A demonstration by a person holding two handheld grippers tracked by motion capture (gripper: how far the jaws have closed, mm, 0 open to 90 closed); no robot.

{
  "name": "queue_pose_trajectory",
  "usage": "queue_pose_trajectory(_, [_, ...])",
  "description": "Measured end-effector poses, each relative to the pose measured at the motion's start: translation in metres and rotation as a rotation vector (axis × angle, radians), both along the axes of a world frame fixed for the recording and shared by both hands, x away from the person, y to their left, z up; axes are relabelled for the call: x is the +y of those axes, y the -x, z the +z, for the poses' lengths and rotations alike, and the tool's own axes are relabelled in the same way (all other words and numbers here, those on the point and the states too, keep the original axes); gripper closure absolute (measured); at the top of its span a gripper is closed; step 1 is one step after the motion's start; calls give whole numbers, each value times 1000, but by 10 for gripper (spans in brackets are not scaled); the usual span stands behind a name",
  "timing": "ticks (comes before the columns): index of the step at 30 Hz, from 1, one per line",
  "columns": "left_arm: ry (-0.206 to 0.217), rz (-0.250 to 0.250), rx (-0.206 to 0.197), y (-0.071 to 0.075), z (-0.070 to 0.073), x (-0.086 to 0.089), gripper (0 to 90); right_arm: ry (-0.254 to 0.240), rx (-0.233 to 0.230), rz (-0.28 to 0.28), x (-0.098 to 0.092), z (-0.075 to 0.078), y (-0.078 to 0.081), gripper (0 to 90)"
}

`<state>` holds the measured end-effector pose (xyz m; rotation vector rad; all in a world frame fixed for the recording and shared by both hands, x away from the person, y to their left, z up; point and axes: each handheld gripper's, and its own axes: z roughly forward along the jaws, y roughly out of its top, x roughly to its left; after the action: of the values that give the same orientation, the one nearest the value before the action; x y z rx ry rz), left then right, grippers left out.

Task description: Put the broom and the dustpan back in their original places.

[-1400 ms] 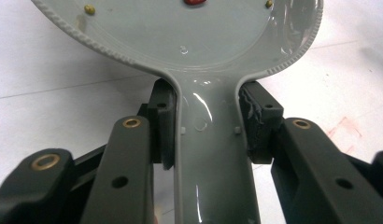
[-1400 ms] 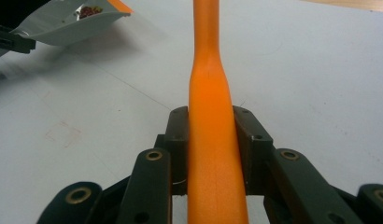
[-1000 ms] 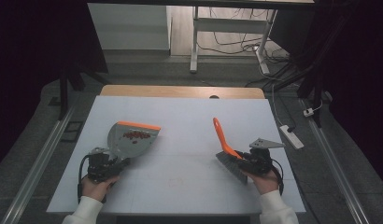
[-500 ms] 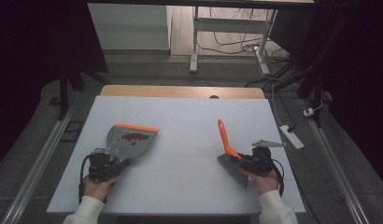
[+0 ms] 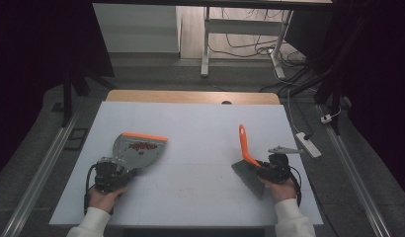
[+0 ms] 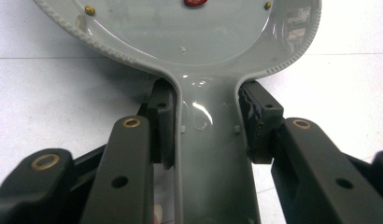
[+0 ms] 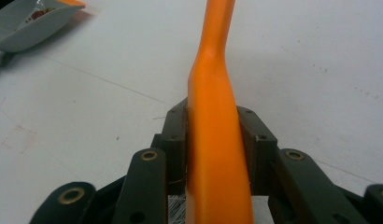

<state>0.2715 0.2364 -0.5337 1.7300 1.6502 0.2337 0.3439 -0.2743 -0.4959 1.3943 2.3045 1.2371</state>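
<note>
White tabletop (image 5: 190,148), dim workshop behind it, cables (image 5: 250,44) strewn under a metal desk frame (image 5: 206,44) beyond the far edge. On my left, my left gripper (image 5: 122,174) is clenched on the flat grey handle of the dustpan (image 5: 137,149), which lies on the board with its orange lip turned away from me and a scatter of small red bits (image 5: 141,146) inside. In the left gripper view the pads (image 6: 162,126) press both edges of that handle just below the bowl.

On my right, my right gripper (image 5: 257,168) has the orange handle of the hand brush (image 5: 246,145) between its jaws; they have just been opening a little, though the pads (image 7: 176,135) look to be touching the handle on both sides. The grey bristle head (image 5: 249,177) rests on the table near my right hand (image 5: 280,187).

I judge both tools light, stiff, glossy plastic, likely slippery, so the flat handle necks are the 2 sensible places to hold. Tilt the pan and the red bits could roll out. Between pan and brush the table is bare; a white power strip (image 5: 307,144) lies off the right edge, well apart.
</note>
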Motion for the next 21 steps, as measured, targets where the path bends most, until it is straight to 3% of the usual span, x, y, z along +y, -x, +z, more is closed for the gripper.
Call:
queue_pose_trajectory(7, [-1, 3, 11, -1, -1, -1, 609, 50, 34, -11, -2, -5, -8, 596])
queue_pose_trajectory(12, [-7, -3, 25, -1, -3, -2, 608, 48, 61, -18, -5, -8, -14, 564])
queue_pose_trajectory(21, [6, -9, 23, -1, -2, -3, 578, 109, 70, -42, -6, -12, -19, 495])
